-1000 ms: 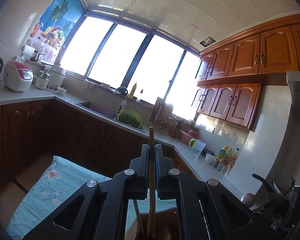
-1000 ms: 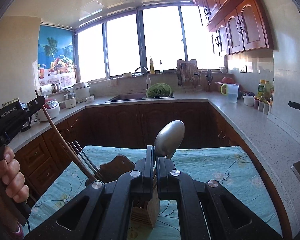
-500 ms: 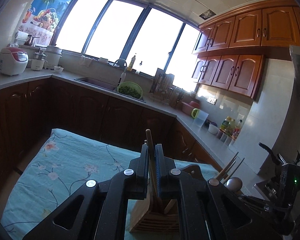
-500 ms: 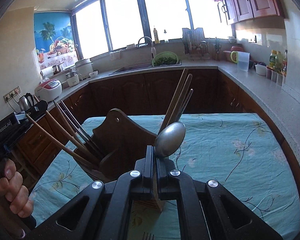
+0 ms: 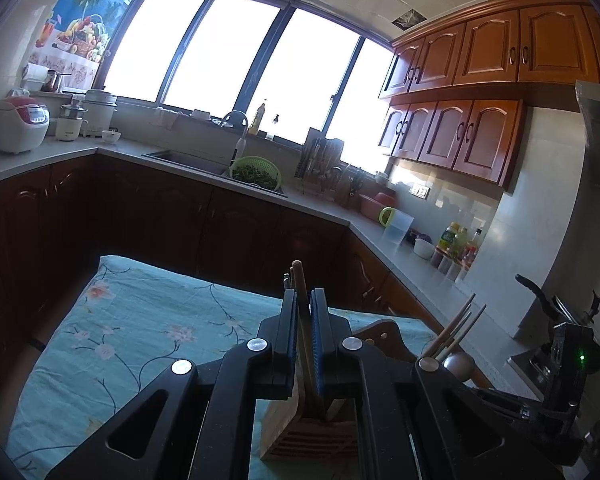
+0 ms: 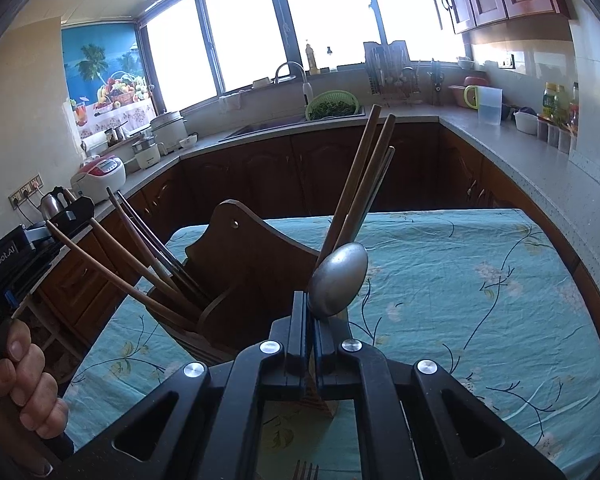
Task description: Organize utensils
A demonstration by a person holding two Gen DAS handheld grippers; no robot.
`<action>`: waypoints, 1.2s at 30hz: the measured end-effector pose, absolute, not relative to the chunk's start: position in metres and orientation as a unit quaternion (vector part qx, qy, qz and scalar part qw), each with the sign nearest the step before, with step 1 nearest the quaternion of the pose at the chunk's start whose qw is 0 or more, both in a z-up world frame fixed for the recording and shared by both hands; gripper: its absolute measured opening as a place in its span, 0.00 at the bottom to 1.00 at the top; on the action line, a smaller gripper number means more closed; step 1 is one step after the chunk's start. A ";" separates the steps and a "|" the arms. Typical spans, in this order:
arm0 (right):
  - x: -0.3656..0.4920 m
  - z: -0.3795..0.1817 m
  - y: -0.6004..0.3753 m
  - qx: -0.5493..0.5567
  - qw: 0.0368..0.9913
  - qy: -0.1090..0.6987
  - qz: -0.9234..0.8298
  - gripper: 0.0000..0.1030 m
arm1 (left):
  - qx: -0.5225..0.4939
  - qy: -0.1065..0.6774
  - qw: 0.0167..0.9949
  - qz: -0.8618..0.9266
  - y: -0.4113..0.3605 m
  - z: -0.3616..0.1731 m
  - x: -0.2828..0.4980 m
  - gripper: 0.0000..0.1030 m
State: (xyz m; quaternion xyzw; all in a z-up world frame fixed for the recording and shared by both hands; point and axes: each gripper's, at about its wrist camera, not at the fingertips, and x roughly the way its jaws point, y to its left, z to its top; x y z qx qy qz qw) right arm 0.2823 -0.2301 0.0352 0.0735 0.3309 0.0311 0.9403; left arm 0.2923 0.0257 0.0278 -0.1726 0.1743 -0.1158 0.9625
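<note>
Left gripper [image 5: 304, 312]: jaws pressed together on a wooden chopstick [image 5: 299, 280], which stands upright between the pads, its top end poking above them. A thinner dark tip shows just left of it; cannot tell whether that is a second piece in the grip. Judged reason for the hold: shaft upright, lower end aimed down into the wooden utensil holder [image 5: 312, 436] directly below the jaws, so it can drop into a slot.

Holder sits on the blue floral tablecloth [image 5: 140, 332], near edge, centre. In the right wrist view its tall curved backboard [image 6: 256, 264] rises at the far side. Left compartment: chopsticks [image 6: 140, 248] fanned out leaning left, at least four, some wooden, some dark; exact count uncertain where they overlap. Right compartment: three long sticks [image 6: 364, 176] leaning right and far, two wooden and one dark. Sorted by kind, it appears.

Right gripper [image 6: 309, 320]: jaws pinching the handle of one metal spoon [image 6: 338, 280], bowl up and above the fingertips, handle hidden below. Held over the holder's near right part, probably for lowering handle-first.

One fork [image 6: 306, 470], tines only, at the near edge on the cloth, not yet sorted.

The person's left hand [image 6: 24, 384] grips the other tool's handle at far left.
</note>
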 end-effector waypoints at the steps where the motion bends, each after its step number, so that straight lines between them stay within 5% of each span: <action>1: 0.282 0.035 -0.230 0.075 0.940 0.331 0.032 0.05 | -0.172 0.176 0.962 -0.115 0.026 0.028 0.292 0.05; 5: 0.277 0.039 -0.234 0.084 0.941 0.325 0.034 0.11 | -0.177 0.183 0.961 -0.109 0.029 0.031 0.291 0.20; 9: 0.265 0.045 -0.240 0.094 0.945 0.311 0.032 0.45 | -0.188 0.177 0.961 -0.104 0.035 0.035 0.279 0.36; 19: 0.218 0.043 -0.257 0.141 0.944 0.296 0.025 0.54 | -0.214 0.186 0.956 -0.076 0.055 0.020 0.224 0.65; 27: 0.159 0.034 -0.253 0.166 0.944 0.283 0.028 0.73 | -0.237 0.213 0.946 -0.056 0.066 0.009 0.165 0.73; 36: 0.101 0.018 -0.233 0.158 0.945 0.286 0.026 0.77 | -0.219 0.240 0.945 -0.036 0.066 0.003 0.100 0.82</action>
